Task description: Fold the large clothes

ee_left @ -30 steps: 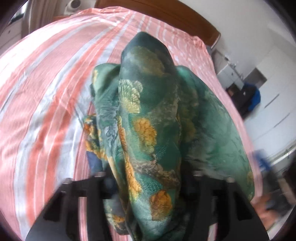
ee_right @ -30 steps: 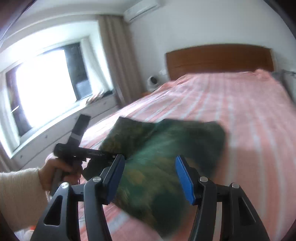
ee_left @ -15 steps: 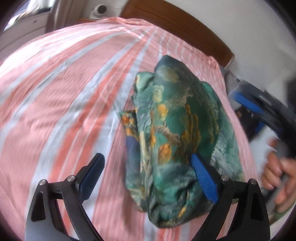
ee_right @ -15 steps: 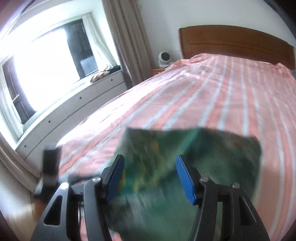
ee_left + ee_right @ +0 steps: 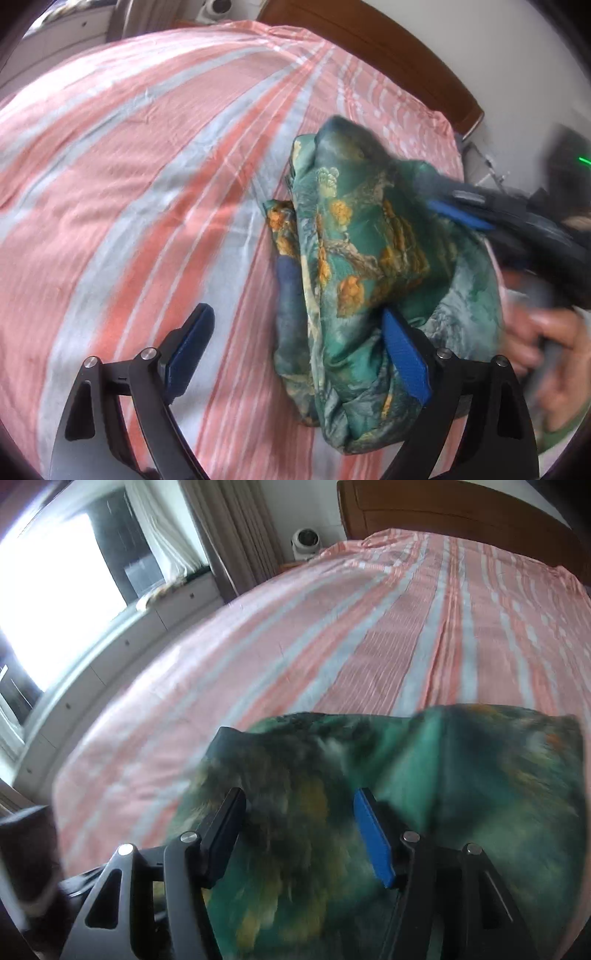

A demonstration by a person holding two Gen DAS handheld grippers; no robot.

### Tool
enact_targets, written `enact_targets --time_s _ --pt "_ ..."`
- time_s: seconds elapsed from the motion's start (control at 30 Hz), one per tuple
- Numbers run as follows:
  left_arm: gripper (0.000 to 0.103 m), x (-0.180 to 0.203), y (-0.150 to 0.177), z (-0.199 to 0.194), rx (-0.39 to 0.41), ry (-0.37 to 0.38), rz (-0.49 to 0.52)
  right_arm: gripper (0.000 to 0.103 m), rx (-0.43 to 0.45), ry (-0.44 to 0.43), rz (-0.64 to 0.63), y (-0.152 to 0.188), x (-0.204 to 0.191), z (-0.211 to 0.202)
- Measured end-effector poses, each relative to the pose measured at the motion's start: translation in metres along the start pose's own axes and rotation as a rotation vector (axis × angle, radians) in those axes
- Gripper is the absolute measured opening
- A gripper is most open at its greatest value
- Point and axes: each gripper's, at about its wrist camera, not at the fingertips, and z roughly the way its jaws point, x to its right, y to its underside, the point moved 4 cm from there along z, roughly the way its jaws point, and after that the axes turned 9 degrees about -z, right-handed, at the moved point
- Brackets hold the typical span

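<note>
While both tools gape, bundled garment hugs bed's right edge.

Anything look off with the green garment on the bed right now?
Yes. The green floral garment sits as a lumpy bundle on the striped bedspread, not a flat fold; a dark blue layer sticks out its side.

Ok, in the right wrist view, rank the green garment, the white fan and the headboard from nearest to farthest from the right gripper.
1. Green garment: right at the right gripper, between and beyond its open jaws.
2. White fan and headboard: both at the far end of the bed, fan to the left, headboard to the right; too close to call.
</note>
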Motion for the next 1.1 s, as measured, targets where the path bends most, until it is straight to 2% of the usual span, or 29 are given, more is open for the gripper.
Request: enact_targets --time_s 0.07,0.13,0.17,0.23,0.27,0.33,0.37,0.4,0.47,0.5,0.6,0.7,0.73,0.77,0.9,0.97,1.1 --pt "0.091 0.001 0.0 0.001 -0.004 -0.003 0.001 0.064 0.039 0.033 -0.042 0.012 -0.015 -0.047" --pt "0.097 0.001 0.0 0.004 -0.005 -0.014 -0.004 0.069 0.054 0.042 -0.095 0.034 -0.033 -0.071" --pt "0.1 0.001 -0.001 0.006 -0.007 -0.027 -0.006 0.072 0.035 0.048 -0.116 0.06 -0.041 -0.075" --pt "0.103 0.003 0.001 0.015 -0.048 -0.035 0.003 0.073 -0.054 0.086 -0.14 0.096 -0.043 -0.053" --pt "0.103 0.005 0.002 0.012 -0.058 -0.033 0.006 0.073 -0.062 0.145 -0.197 0.116 -0.046 -0.042" --pt "0.101 0.008 0.002 -0.014 -0.021 -0.023 0.012 0.073 -0.017 0.216 -0.259 0.125 -0.058 -0.054" --pt "0.101 0.009 0.001 -0.028 -0.002 -0.005 0.017 0.074 0.016 0.213 -0.254 0.125 -0.064 -0.069" --pt "0.101 0.009 0.001 -0.042 0.012 0.016 0.023 0.076 0.059 0.173 -0.23 0.125 -0.068 -0.09" --pt "0.102 0.008 0.0 -0.069 0.023 0.057 0.029 0.097 0.14 0.103 -0.164 0.13 -0.066 -0.133" --pt "0.102 0.007 -0.001 -0.076 0.018 0.078 0.024 0.101 0.161 0.089 -0.137 0.134 -0.061 -0.146" --pt "0.102 0.01 -0.004 -0.078 -0.074 0.181 -0.015 0.102 0.19 0.072 -0.009 0.162 -0.024 -0.182" --pt "0.102 0.023 -0.006 -0.055 -0.142 0.196 -0.022 0.102 0.154 0.079 0.177 0.186 0.032 -0.186" --pt "0.102 0.03 -0.008 -0.04 -0.164 0.169 -0.003 0.102 0.149 0.059 0.26 0.189 0.054 -0.183" --pt "0.102 0.034 -0.009 -0.029 -0.179 0.15 0.007 0.102 0.149 0.0 0.362 0.194 0.075 -0.178" --pt "0.103 0.042 -0.011 0.018 -0.238 0.088 0.04 0.102 0.169 -0.208 0.569 0.192 0.111 -0.154" --pt "0.103 0.04 -0.01 0.034 -0.256 0.067 0.052 0.102 0.139 -0.3 0.589 0.181 0.116 -0.125" --pt "0.103 0.037 0.0 0.058 -0.307 0.021 0.084 0.102 0.037 -0.384 0.609 0.172 0.11 -0.064"
